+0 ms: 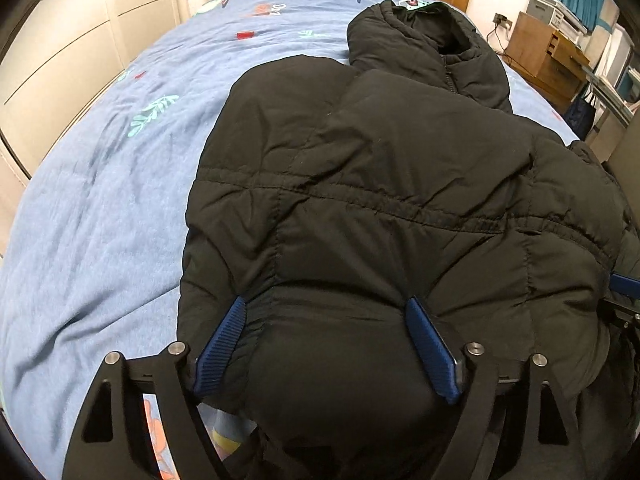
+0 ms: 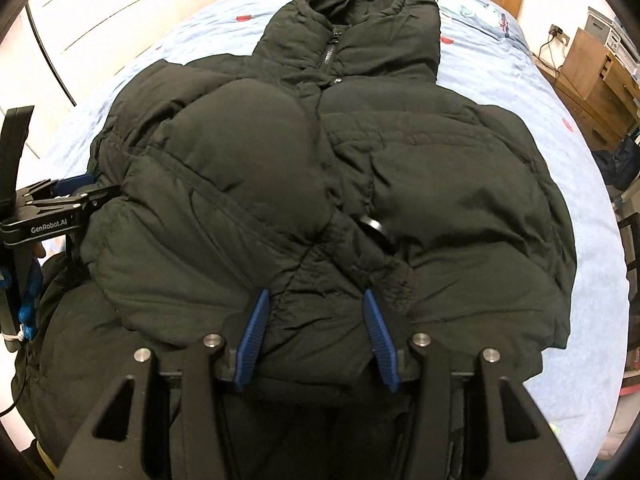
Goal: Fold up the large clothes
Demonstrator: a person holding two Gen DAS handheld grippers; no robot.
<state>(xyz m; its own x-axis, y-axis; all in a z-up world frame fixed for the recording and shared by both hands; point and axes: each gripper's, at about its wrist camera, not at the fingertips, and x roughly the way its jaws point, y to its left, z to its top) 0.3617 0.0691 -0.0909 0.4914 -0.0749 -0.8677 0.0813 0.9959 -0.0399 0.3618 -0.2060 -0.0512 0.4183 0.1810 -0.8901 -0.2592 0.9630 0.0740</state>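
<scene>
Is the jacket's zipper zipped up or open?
Zipped up. On the jacket the zipper is closed up to the collar, and both front halves meet down the middle.

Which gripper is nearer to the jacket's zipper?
Right. The right gripper is at the hem near the jacket's middle, in line with the zipper. The left gripper is at its left edge, off to the side.

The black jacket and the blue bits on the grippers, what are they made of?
The black jacket looks like thin, matte woven fabric, probably nylon or polyester, with soft filling: it puffs between stitched seams and wrinkles finely. The blue pads look like ribbed rubber or plastic; fine ridges run across them. Which of the two is hard to tell.
</scene>
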